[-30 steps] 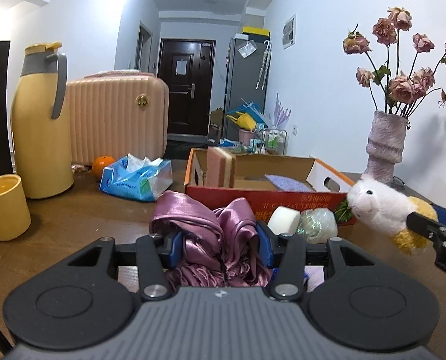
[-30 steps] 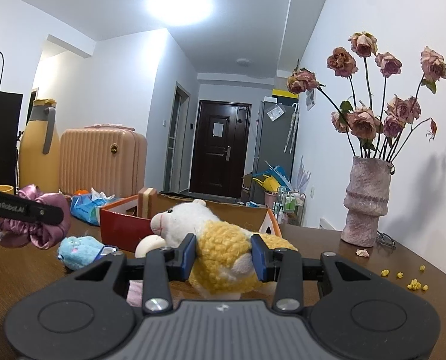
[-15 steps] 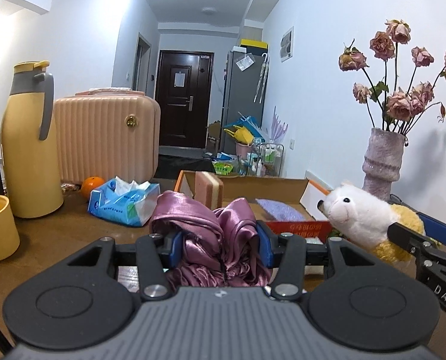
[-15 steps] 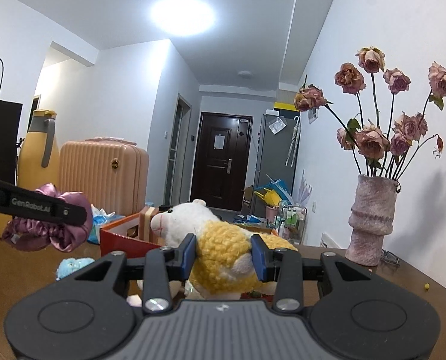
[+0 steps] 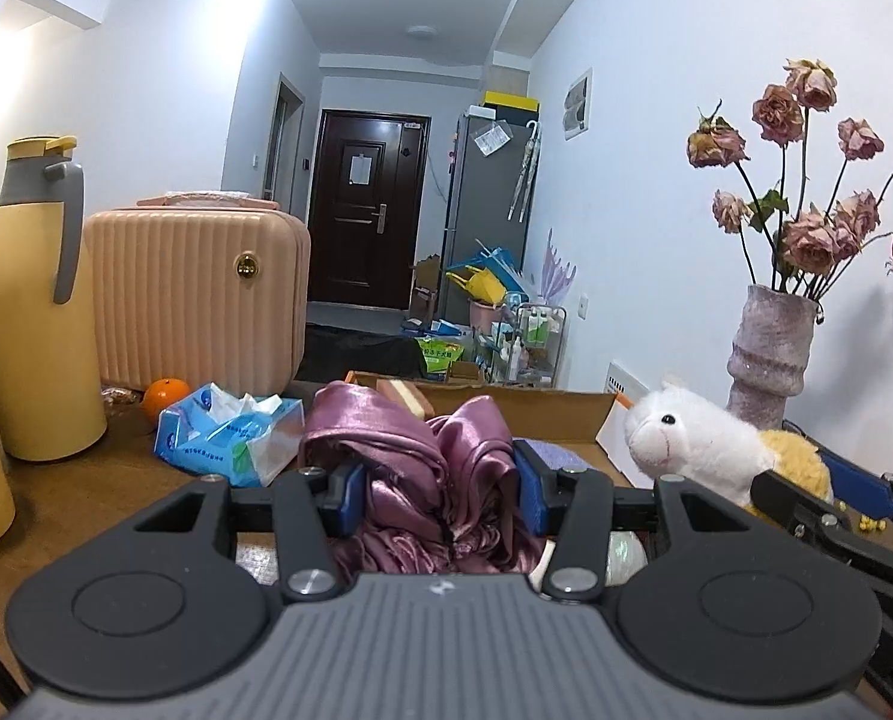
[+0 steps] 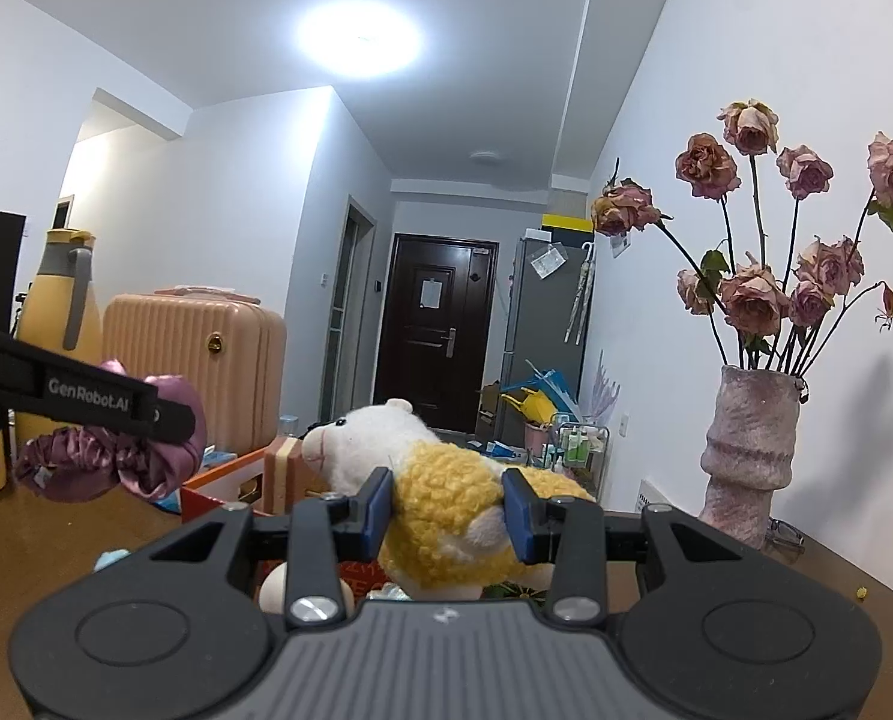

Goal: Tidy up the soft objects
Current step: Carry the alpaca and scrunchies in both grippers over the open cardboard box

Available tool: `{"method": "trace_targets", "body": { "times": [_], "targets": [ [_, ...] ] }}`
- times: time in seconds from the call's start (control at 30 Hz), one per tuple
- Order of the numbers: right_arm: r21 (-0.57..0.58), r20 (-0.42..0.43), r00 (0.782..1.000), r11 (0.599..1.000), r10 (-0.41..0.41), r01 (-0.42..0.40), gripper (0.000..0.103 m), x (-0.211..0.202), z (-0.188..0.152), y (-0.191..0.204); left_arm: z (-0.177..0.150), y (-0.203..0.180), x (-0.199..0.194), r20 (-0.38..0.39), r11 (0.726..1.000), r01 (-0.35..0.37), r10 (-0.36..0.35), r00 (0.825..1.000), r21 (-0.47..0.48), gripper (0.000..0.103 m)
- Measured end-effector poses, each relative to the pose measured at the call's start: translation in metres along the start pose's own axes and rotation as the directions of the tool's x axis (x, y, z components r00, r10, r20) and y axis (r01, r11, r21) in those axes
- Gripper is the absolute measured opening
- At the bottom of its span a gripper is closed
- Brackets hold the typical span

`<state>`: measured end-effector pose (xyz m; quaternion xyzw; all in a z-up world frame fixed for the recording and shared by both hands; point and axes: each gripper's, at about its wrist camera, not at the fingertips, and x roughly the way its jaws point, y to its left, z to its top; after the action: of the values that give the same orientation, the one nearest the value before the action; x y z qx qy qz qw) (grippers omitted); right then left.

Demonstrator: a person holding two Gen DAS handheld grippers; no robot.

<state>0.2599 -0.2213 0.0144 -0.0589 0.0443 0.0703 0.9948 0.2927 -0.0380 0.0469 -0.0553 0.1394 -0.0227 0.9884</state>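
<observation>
Soft objects were being gathered toward the cardboard box on the wooden table, and two of them were held above it at this moment. A purple satin scrunchie was clenched between the blue pads of the left gripper, raised above the table just before the box. A plush sheep – white head, yellow woolly body – was squeezed at its body by the right gripper, also lifted, with its head turned to the box. Inside the box a sponge and a piece of purple cloth were already seen, so part of the work was judged as done. Neither held item was yet placed. Some small soft things – a white ball and a light blue toy – were seen low near the box, so it was judged that more remained to be collected after these two.
</observation>
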Motion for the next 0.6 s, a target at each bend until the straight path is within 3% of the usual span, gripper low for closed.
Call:
{"method": "trace_targets", "body": {
  "times": [0.6],
  "targets": [
    [0.008,0.020,1.000,1.000,-0.015,0.014,0.038,0.036,0.010,0.001,0.017,0.003,0.031,0.010,1.000,-0.016,0.016,1.000,-0.019,0.049]
  ]
}}
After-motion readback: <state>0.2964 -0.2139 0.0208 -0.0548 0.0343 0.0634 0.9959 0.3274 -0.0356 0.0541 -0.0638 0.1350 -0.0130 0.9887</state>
